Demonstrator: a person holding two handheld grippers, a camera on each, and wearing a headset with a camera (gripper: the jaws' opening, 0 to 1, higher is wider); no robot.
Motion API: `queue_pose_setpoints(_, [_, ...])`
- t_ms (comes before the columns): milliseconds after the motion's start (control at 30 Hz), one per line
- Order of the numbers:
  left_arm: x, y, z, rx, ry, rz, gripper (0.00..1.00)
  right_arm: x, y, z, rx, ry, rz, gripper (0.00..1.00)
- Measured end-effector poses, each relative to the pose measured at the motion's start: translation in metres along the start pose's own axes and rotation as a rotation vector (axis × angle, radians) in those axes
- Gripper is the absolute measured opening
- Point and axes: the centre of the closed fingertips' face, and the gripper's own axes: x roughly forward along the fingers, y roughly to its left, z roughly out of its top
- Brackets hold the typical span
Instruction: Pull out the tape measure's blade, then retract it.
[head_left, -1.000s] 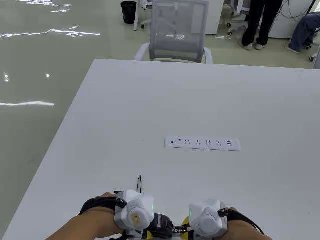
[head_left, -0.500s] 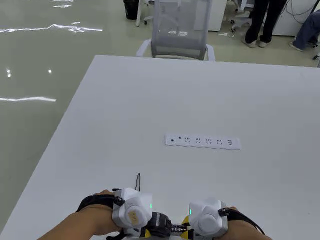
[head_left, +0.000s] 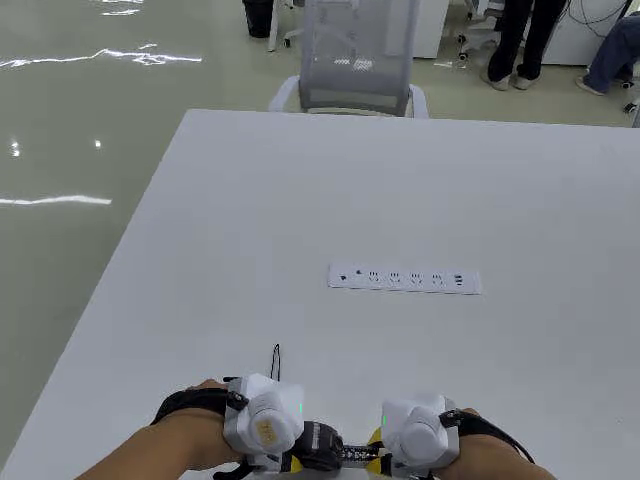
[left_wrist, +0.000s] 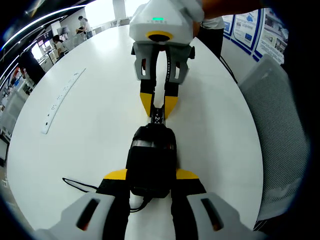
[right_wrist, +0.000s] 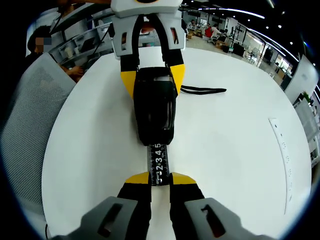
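The tape measure (right_wrist: 156, 112) is gripped by the left claw (left_wrist: 151, 176), whose jaws are closed against the two flanks of its black case. Directly facing it, the right claw (right_wrist: 159, 179) is pinched shut on the end of the blade (right_wrist: 158, 161). A short numbered stretch of the blade is drawn out between the two claws. Whether the case rests on the counter (head_left: 300, 200) or hangs just above it cannot be told.

The case is judged rigid and fairly weighty, with smooth sides that could slip under a light squeeze, so a hold across its middle is suited. The blade is judged thin and springy, stiff along its length but apt to buckle if bent sideways. It is likely sprung to snap back, so its tip is best pinched and let in slowly.

A black wrist strap (right_wrist: 202, 90) trails from the case across the counter beside the left claw. A white power strip (head_left: 404, 280) lies well ahead of both claws, and a grey chair (head_left: 360, 50) stands beyond the counter's far edge. Neither is judged to obstruct the pull.
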Motion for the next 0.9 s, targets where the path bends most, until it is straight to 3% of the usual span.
queue_pose_setpoints(900, [0.0, 0.0, 0.0, -0.004, 0.0, -0.002, 0.27, -0.013, -0.002, -0.02, 0.012, 0.016, -0.009, 0.12])
